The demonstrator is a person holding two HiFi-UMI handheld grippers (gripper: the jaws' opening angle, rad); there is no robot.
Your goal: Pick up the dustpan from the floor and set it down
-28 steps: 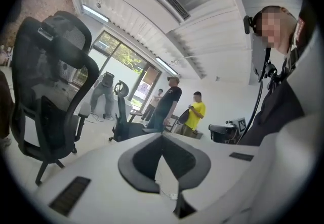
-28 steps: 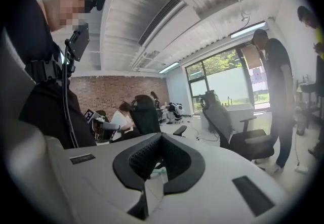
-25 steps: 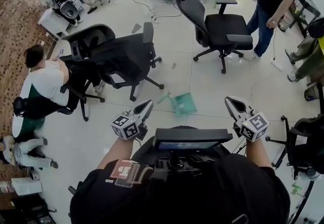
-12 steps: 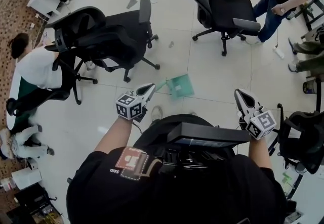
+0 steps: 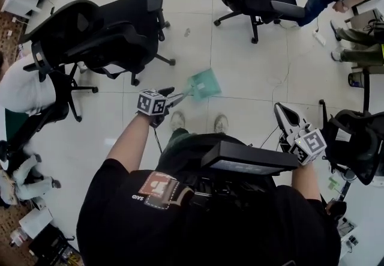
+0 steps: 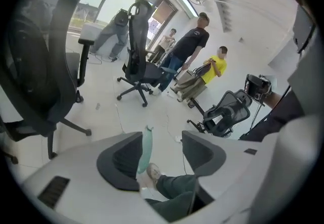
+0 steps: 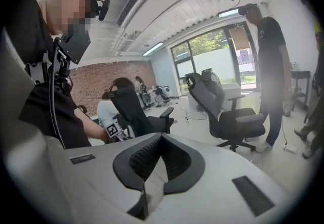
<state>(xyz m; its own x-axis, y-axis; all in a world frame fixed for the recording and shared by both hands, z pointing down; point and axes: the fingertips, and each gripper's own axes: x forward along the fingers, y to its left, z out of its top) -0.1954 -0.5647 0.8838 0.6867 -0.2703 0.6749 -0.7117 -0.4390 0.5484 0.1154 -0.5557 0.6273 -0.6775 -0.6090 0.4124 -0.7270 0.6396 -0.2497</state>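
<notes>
The left gripper (image 5: 173, 95) has just been opening its fingers (image 6: 121, 160) around the handle (image 6: 146, 149) of the dustpan (image 5: 203, 84), not yet grasping; better to centre it before closing, while the right gripper (image 5: 284, 114) is clenched, empty.

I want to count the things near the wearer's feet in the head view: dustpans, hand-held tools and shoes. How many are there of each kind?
Green plastic dustpan: 1
Hand-held two-jaw tools with marker cubes: 2 (left tool, whose jaws have just been opening, with the dustpan's handle between them; right tool)
Pale shoes: 2 (left shoe, right shoe)
Total: 5
</notes>
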